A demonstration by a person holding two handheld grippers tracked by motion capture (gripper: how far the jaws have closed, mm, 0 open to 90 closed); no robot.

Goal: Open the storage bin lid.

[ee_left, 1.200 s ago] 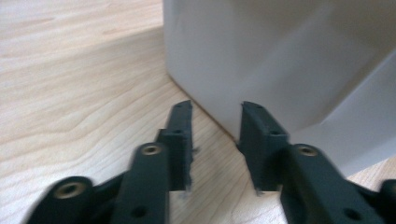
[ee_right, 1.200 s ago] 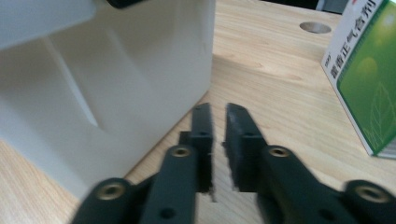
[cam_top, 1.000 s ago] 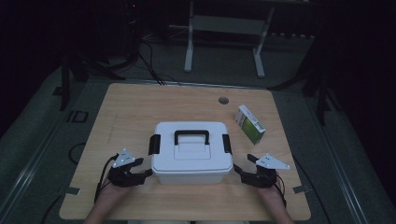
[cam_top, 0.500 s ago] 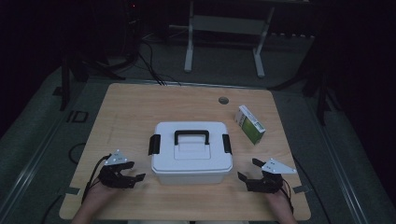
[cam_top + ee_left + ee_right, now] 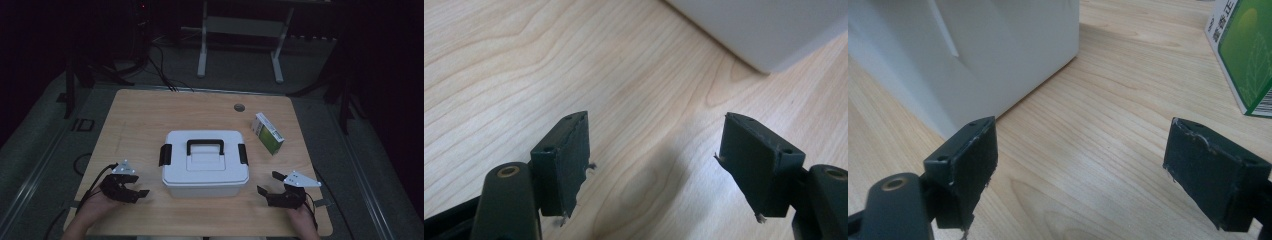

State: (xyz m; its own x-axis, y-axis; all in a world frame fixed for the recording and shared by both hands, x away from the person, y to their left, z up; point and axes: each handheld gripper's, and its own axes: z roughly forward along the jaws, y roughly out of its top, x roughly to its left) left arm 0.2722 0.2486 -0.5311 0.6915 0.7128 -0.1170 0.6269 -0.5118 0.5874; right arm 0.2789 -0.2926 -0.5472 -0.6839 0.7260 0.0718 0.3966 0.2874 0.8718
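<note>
My left gripper (image 5: 134, 188) and right gripper (image 5: 272, 189) both rest low on the wooden table (image 5: 140, 120) with jaws wide and nothing between them, flanking the white storage box (image 5: 205, 162) so either can reach its black side latches (image 5: 165, 154). Far right of the box lies a green-and-white carton (image 5: 1245, 55); its print looks Chinese, too cropped to read

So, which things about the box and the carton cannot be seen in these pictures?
- White box: its contents, hidden by the closed lid, high view.
- Its side latches: locked or not, too small and dark, high view.
- Green carton: cut off by the frame edge, right gripper view; its print is too small in the high view.
</note>
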